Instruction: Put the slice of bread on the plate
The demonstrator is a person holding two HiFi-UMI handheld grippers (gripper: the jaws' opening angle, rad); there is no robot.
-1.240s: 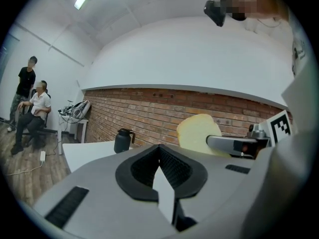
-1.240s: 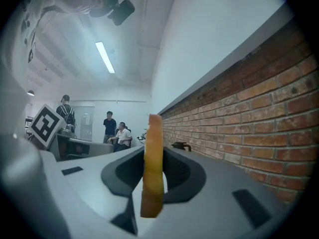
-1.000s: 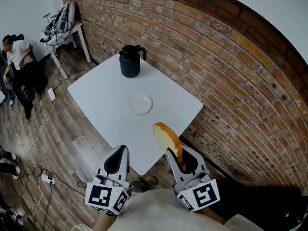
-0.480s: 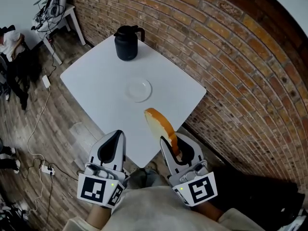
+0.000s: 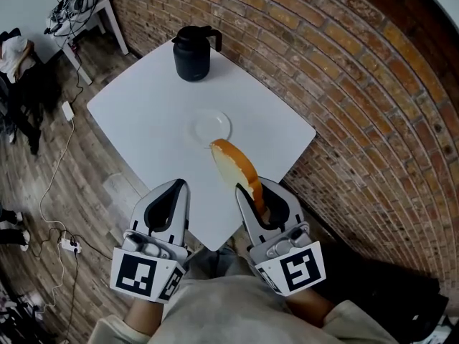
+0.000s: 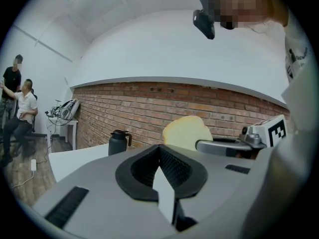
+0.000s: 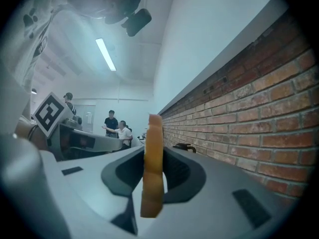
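Observation:
My right gripper (image 5: 252,192) is shut on a slice of bread (image 5: 233,165), which stands on edge and sticks out forward over the white table (image 5: 143,113). In the head view the slice's far end reaches the near rim of a small white plate (image 5: 211,127). In the right gripper view the bread (image 7: 153,133) is seen edge-on between the pads of that gripper (image 7: 152,156). My left gripper (image 5: 178,186) is level beside it, shut and holding nothing. The left gripper view has its jaws (image 6: 160,148) closed, with the bread (image 6: 187,132) to the right.
A black jug (image 5: 192,52) stands at the table's far corner. A brick wall (image 5: 344,106) runs along the right. A side table with cables (image 5: 79,6) is at the far left, and a power strip (image 5: 68,244) lies on the wooden floor.
Both grippers have moved forward over the table. The bread's far end has gone from the table's near edge to the plate's rim.

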